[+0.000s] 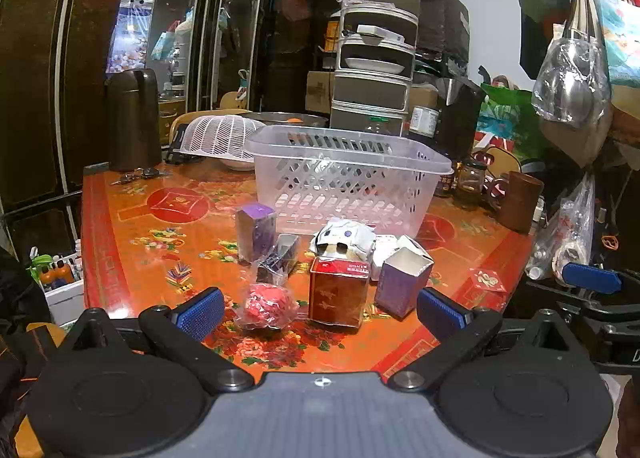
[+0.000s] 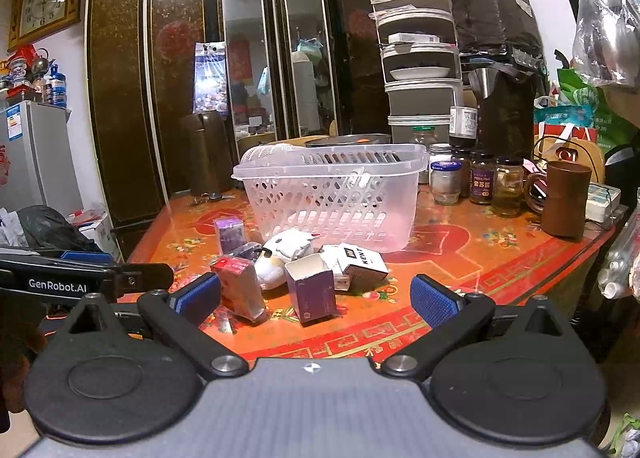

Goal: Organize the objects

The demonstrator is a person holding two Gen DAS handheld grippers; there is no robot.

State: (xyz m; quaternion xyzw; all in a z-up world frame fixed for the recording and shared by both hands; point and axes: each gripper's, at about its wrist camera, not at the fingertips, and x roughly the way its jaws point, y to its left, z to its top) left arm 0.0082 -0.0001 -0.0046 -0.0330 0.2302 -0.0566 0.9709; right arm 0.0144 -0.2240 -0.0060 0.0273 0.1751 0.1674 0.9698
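2 sets of tongs, left tongs (image 1: pixel 320 312) and right tongs (image 2: pixel 316 300), hang spread apart before the basket (image 1: pixel 344 150).

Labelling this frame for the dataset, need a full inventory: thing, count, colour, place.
basket: 1, clear plastic, table centre, looks empty
purple boxes: 2, one open-topped near front, one nearer basket
red box: 1, red-brown, front centre
plush toy: 1, white, lying in front of basket
KENT pack: 1, white, right of plush
bagged red item: 1, clear wrap, front left
dark bagged item: 1, behind it
jars: several, table's right rear
brown mug: 1, right edge
dark flask: 1, left rear
table: 1, orange-red floral
left gripper: blue pads, open
right gripper: blue pads, open
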